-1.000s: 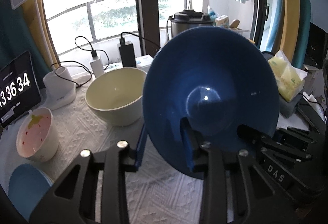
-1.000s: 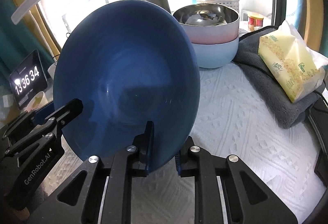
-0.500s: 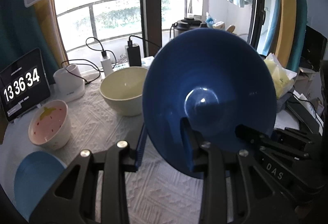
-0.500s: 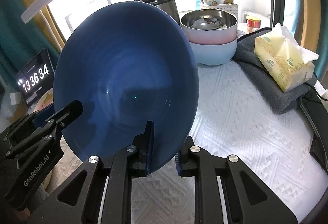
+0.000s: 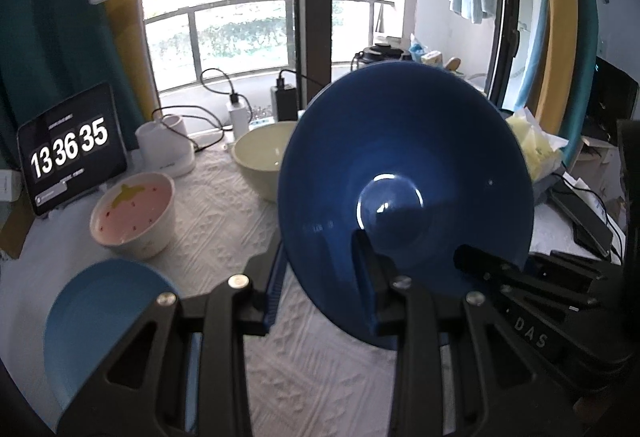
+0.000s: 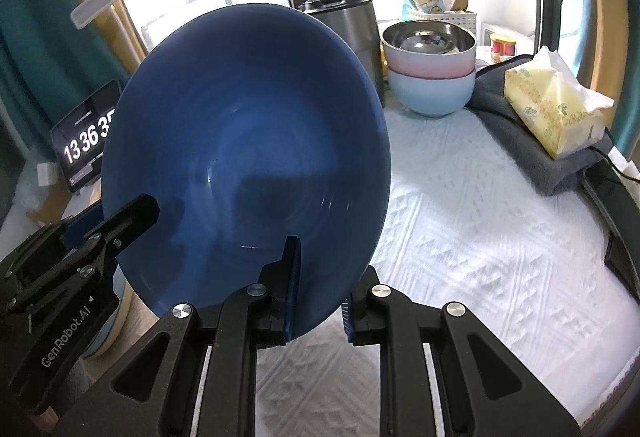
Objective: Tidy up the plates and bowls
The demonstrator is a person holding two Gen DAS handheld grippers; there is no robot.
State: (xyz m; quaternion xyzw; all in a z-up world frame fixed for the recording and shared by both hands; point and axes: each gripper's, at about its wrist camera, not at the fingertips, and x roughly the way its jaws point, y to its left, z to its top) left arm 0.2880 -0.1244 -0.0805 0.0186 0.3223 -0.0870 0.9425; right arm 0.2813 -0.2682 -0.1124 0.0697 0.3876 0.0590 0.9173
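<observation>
Blue and shiny, the big dark blue bowl (image 5: 404, 173) is hanging in the air above the white bumpy tablecloth (image 6: 480, 221), tipped up on its side. I am holding it with both tools at once. My left gripper (image 5: 320, 277) is reaching forward from below and pinching the bowl's bottom rim, one finger outside and one finger inside. My right gripper (image 6: 316, 293) is coming up from below too, and it is pinching the rim the same way, so the wall of the bowl is squeezed between its two blue pads (image 6: 291, 293). Each gripper is showing up in the other one's camera, off to the side, touching the bowl.

On the table near my left side, the round cream bowl (image 5: 260, 157), the small pink bowl with a strawberry picture (image 5: 132, 213) and the light blue plate (image 5: 104, 313) are sitting. Near my right side, the pink bowl with a shiny metal inside (image 6: 430, 51) is sitting inside the pale blue bowl (image 6: 430, 93).
</observation>
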